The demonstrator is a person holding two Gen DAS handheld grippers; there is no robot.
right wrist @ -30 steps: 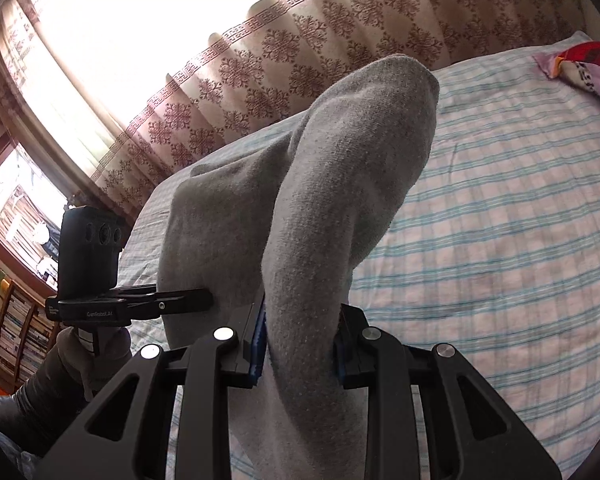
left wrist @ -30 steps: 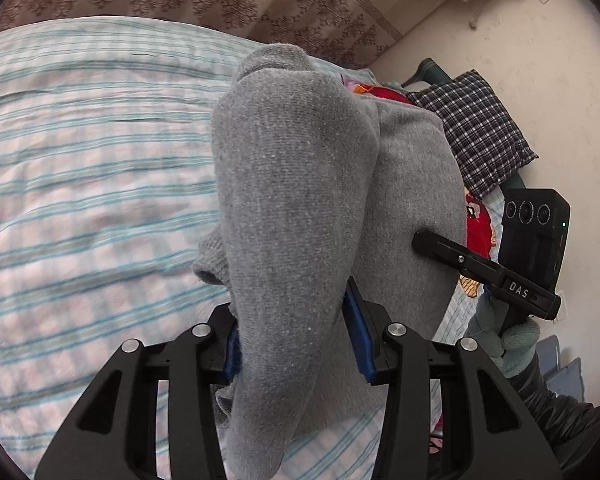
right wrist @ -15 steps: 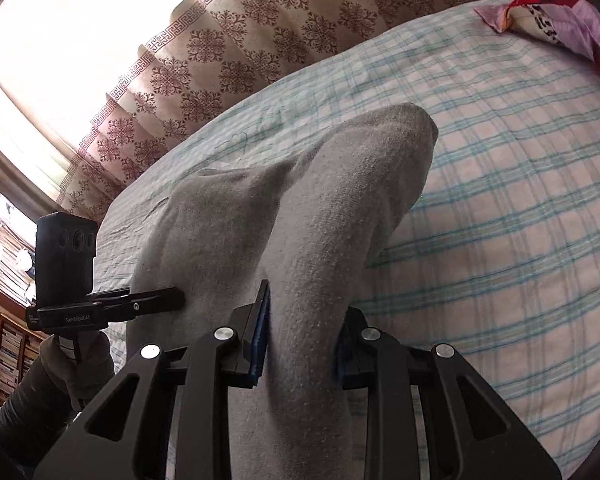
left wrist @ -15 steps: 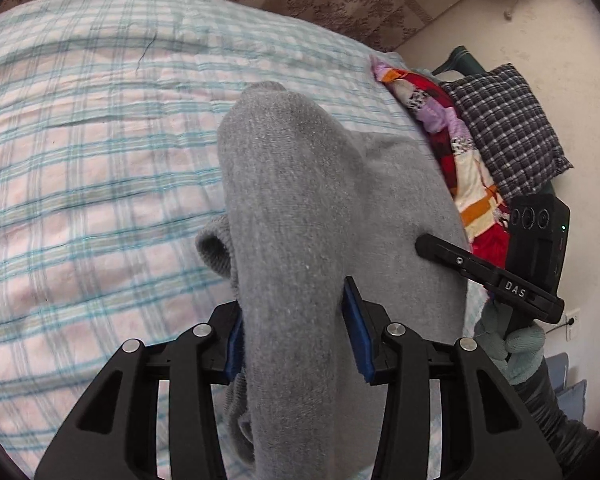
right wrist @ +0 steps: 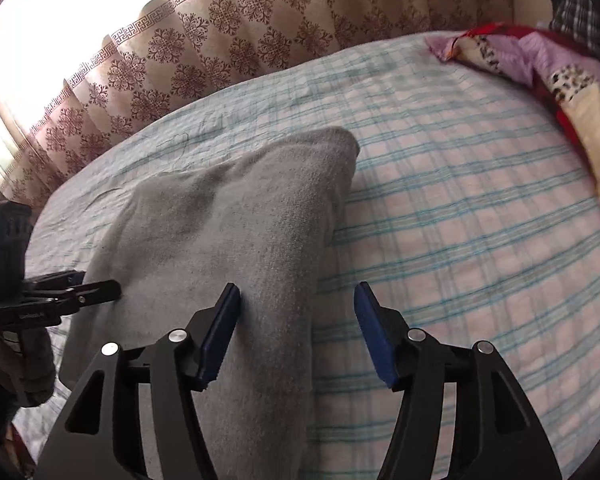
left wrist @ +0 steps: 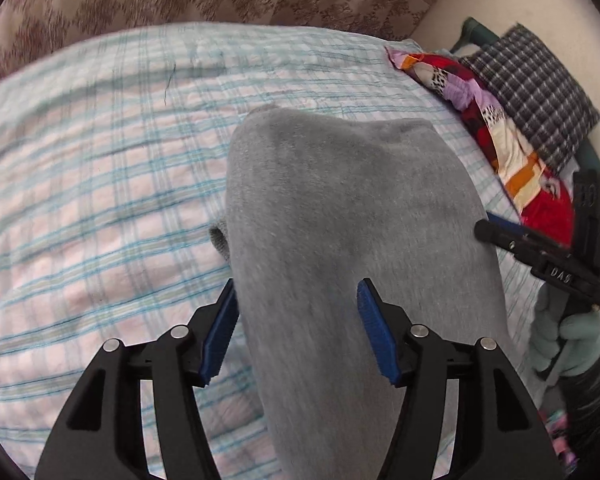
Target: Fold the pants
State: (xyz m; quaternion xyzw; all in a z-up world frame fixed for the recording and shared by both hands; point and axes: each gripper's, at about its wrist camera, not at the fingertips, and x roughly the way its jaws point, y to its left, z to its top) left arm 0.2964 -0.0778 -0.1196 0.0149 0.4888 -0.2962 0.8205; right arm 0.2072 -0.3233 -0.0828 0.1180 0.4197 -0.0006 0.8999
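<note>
The grey knit pants [left wrist: 340, 216] lie folded on the plaid bed sheet [left wrist: 100, 208]. My left gripper [left wrist: 298, 326] is open, its blue pads either side of the near end of the cloth, which fills the gap between them. My right gripper [right wrist: 298, 332] is open too, with the pants [right wrist: 236, 240] lying against its left pad and bare sheet [right wrist: 460, 240] by its right pad. Each gripper shows in the other's view: the right one [left wrist: 540, 256] at the pants' right edge, the left one [right wrist: 52, 296] at their left edge.
A colourful patchwork quilt [left wrist: 500, 136] and a dark checked pillow [left wrist: 540, 92] lie at the bed's right side. A patterned curtain [right wrist: 240, 40] hangs behind the bed. A gloved hand [left wrist: 560, 336] holds the right gripper.
Both grippers lowered the pants onto the bed and opened, letting go of the cloth. The raised fold now lies flat on the sheet.
</note>
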